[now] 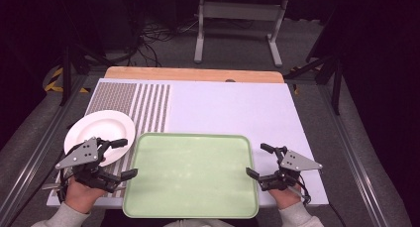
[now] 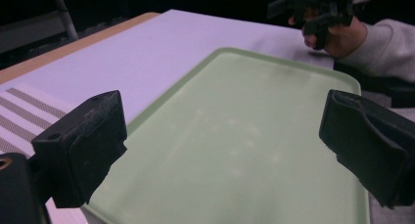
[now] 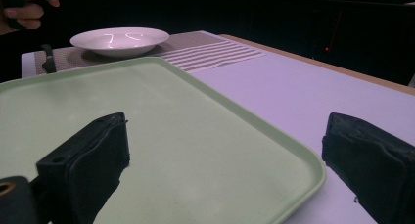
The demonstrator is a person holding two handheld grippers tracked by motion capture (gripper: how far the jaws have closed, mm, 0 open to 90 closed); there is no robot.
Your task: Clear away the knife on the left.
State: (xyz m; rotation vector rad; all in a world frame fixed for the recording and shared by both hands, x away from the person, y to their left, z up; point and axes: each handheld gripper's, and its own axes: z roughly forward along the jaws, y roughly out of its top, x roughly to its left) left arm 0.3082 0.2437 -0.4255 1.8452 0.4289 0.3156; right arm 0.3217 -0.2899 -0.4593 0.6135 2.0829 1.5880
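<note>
Green tray [image 1: 190, 175] sits bottom centre of the high view, flat on the white board [image 1: 233, 105], empty; its near edge runs along the table's front edge. White plate [image 1: 99, 136] is left of centre, on the striped mat [image 1: 148, 108], just beside the tray's upper-left corner — whether the rims touch, can't tell.

Left gripper [image 1: 121, 158] hangs at lower left, jaws wide apart, nothing between them; one jaw sits over the plate's right rim, the other at the tray's left edge. Right gripper [image 1: 260, 161] at lower right, jaws likewise spread and empty, tips at the tray's right rim. In the left gripper view the tray [image 2: 244, 145] fills the centre with the right gripper [image 2: 313, 9] at upper right; in the right gripper view the tray [image 3: 161, 136] runs from the bottom up to the plate [image 3: 120, 39] at upper left.

Handling, as judgement: tray looks like moulded plastic — light, fairly stiff, may flex a little if lifted from one side; surface smooth, so likely slippery against the pads. Raised lip is the only real purchase; pinch it on the two short sides, roughly mid-length, one jaw over and one under the rim; both sides together keeps it level. Plate looks ceramic — heavier, brittle, glazed; take it by the rim, don't knock it against the tray.
</note>
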